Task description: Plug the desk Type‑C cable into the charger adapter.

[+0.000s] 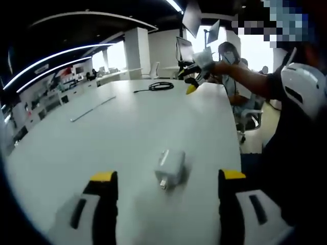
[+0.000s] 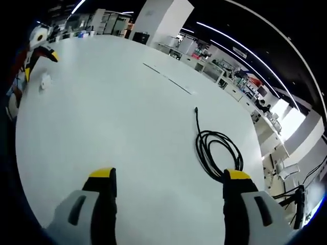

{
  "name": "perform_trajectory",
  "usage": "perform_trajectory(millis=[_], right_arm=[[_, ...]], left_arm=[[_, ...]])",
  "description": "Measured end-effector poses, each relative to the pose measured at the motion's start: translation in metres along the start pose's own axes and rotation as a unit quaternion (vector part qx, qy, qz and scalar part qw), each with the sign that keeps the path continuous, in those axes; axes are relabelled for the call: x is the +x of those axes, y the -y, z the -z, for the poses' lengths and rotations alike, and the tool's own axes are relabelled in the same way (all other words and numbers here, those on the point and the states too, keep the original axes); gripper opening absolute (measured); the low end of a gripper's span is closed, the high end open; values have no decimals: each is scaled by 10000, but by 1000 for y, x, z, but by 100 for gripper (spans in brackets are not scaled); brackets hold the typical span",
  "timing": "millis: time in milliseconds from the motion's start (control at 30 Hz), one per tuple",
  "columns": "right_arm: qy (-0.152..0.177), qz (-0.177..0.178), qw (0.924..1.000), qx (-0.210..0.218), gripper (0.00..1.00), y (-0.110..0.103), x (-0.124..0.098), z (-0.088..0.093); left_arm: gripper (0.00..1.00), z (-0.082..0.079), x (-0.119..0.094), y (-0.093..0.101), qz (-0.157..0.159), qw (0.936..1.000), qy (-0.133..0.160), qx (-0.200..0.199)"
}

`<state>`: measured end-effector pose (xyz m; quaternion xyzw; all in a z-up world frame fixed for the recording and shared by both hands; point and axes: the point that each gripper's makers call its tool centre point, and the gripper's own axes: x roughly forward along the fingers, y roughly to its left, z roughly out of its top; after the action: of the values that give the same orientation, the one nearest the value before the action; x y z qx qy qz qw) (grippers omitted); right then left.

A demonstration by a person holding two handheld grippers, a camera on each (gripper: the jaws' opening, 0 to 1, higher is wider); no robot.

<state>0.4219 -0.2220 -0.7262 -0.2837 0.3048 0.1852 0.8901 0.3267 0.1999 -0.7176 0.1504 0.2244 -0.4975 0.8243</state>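
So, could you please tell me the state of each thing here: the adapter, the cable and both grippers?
charger adapter: lying on the white table, not held, nothing plugged in.
Type-C cable: loosely coiled on the table, one end trailing free, unplugged.
left gripper: open, jaws either side of the adapter, not touching.
right gripper: open, empty, near the cable coil.

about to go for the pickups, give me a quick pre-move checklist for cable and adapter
1. Left gripper jaws open and empty: ok.
2. Charger adapter lying between the left jaws' line, free on the table: ok.
3. Right gripper jaws open and empty: ok.
4. Coiled black cable lined up for the right jaws: not ok, it sits off toward the right jaw.
5. Cable's free end reachable, clear of the coil: ok.
6. Which way the adapter's port faces: cannot tell.
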Motion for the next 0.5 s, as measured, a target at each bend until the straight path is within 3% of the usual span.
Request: perform_trajectory(millis=[500], right_arm=[[-2, -98, 9998, 160, 83, 22, 13, 3]], left_arm=[[81, -1, 2, -1, -20, 10000, -7, -25]])
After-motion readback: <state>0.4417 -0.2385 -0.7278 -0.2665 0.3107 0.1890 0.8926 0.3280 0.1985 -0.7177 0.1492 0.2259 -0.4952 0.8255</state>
